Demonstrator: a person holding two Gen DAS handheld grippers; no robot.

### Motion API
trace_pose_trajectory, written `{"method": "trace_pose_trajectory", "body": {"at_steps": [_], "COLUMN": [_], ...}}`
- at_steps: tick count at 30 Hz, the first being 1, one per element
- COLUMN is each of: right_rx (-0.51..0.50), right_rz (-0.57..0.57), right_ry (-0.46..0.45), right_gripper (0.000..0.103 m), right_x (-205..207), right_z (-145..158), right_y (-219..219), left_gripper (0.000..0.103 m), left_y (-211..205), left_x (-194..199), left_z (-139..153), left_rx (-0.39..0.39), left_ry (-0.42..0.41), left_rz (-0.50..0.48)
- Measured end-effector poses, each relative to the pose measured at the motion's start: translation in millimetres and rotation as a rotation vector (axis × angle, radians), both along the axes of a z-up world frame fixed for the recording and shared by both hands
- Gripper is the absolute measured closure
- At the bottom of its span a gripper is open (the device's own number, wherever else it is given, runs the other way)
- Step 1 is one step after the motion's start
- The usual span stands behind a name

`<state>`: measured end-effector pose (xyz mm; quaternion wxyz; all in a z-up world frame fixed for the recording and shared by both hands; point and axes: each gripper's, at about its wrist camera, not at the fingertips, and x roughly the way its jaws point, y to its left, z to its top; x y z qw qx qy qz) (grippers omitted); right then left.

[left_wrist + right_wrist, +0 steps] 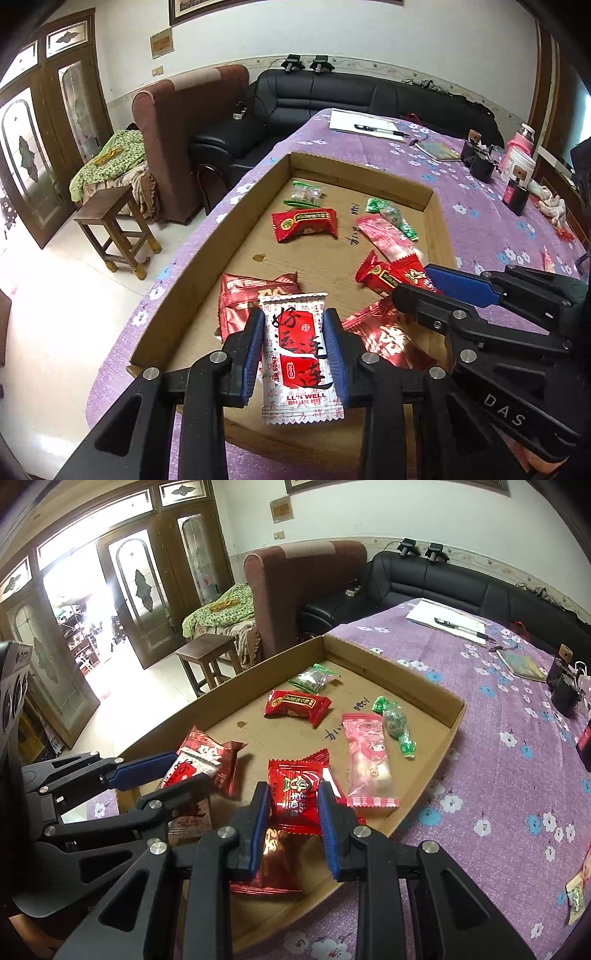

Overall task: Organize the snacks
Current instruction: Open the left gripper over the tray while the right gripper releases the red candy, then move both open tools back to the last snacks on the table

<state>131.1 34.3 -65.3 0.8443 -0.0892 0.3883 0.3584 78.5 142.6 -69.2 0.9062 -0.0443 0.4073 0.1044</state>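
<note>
the left gripper [294, 332] has its jaws clamped on a white-and-red snack packet [298, 354], held above the near end of the cardboard tray [173, 295]. the right gripper [291, 801] has its jaws pressed on a red candy wrapper [295, 794] over the same tray, which sits on the purple flowered bench [498, 775] with other snacks scattered inside.

Purple flowered tablecloth [480, 206], red packets [304, 223]

One cardboard tray [456, 716], two green snack packets [312, 679], one pink packet [367, 753]
</note>
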Motion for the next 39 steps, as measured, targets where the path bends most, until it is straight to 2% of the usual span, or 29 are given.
{"method": "trace_pose_trajectory", "body": {"at_steps": [8, 9, 11, 12, 16, 17, 19, 20, 21, 28, 32, 33, 37, 39], "right_rx": [0.005, 0.006, 0.014, 0.018, 0.026, 0.027, 0.030, 0.033, 0.036, 0.062, 0.072, 0.074, 0.086, 0.086], "right_rz": [-0.004, -0.005, -0.009, -0.010, -0.014, -0.017, -0.020, -0.025, -0.030, -0.074, -0.121, -0.134, -0.213, -0.247], "right_ry": [0.010, 0.011, 0.012, 0.011, 0.001, -0.003, -0.007, -0.010, -0.011, -0.021, -0.032, -0.032, -0.034, -0.042], "right_gripper": [0.077, 0.075, 0.064, 0.056, 0.053, 0.053, 0.053, 0.053, 0.053, 0.053, 0.053, 0.052, 0.037, 0.037], "right_x": [1.7, 1.8, 1.8, 1.9, 0.8, 0.4, 0.0, -0.4, -0.6, -2.8, -5.6, -5.7, -6.2, -6.0], "right_z": [-1.4, -1.2, -0.3, 0.3, 4.6, 5.7, 8.0, 9.6, 10.7, 19.3, 23.1, 23.5, 24.8, 25.3], "right_y": [-1.5, -1.9, -3.6, -4.4, -7.2, -8.2, -11.2, -14.2, -17.1, -49.2, -81.5, -89.6, -131.8, -152.3], "left_gripper": [0.067, 0.067, 0.067, 0.067, 0.066, 0.065, 0.047, 0.031, 0.024, 0.020, 0.019, 0.019, 0.017, 0.016], "left_y": [5.8, 6.6, 7.5, 8.2, 10.6, 10.9, 10.2, 9.1, 7.6, -4.9, -21.9, -28.6, -57.6, -74.1], "left_x": [-2.3, -2.1, -2.9, -3.5, -5.4, -5.9, -6.6, -7.5, -9.0, -12.8, -11.1, -10.4, -5.2, -2.4], "left_z": [3.1, 3.5, 5.1, 5.9, 9.8, 11.3, 13.7, 15.1, 17.0, 28.7, 32.1, 33.0, 36.8, 38.9], "left_rx": [0.022, 0.023, 0.029, 0.032, 0.037, 0.040, 0.054, 0.064, 0.076, 0.116, 0.136, 0.145, 0.177, 0.192], "left_ry": [-0.008, -0.009, -0.012, -0.013, -0.022, -0.025, -0.031, -0.038, -0.049, -0.089, -0.096, -0.099, -0.110, -0.116], "left_rz": [0.037, 0.040, 0.048, 0.053, 0.069, 0.074, 0.082, 0.087, 0.092, 0.103, 0.081, 0.073, 0.020, -0.012]}}
